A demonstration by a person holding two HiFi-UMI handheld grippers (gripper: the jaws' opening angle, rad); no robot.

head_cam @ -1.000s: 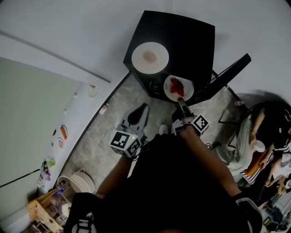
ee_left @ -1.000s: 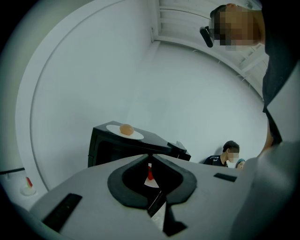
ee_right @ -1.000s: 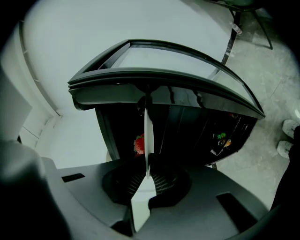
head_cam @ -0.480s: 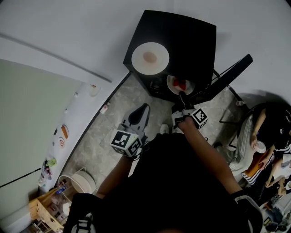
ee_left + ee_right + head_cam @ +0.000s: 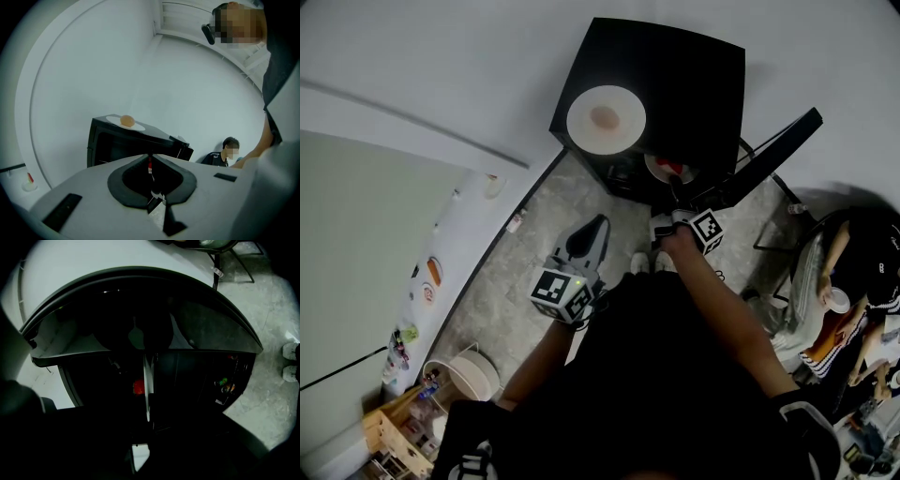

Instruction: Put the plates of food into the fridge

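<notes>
Right tool (image 5: 677, 199) clamps plate (image 5: 666, 169) rim, arm stretched into fridge (image 5: 694, 84); left tool (image 5: 592, 230) clenched, empty.

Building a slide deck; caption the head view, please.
Right gripper holds a plate of red food at the open black fridge; a second plate sits on top.

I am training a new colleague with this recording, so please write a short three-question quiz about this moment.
1. True or false: the left gripper holds a plate.
2. Where does the plate with the bun stand? A) on top of the fridge B) on a table C) inside the fridge
3. Fill in: the right gripper grips the second plate, whose food is ____.
Key: 1 false; 2 A; 3 red.
</notes>
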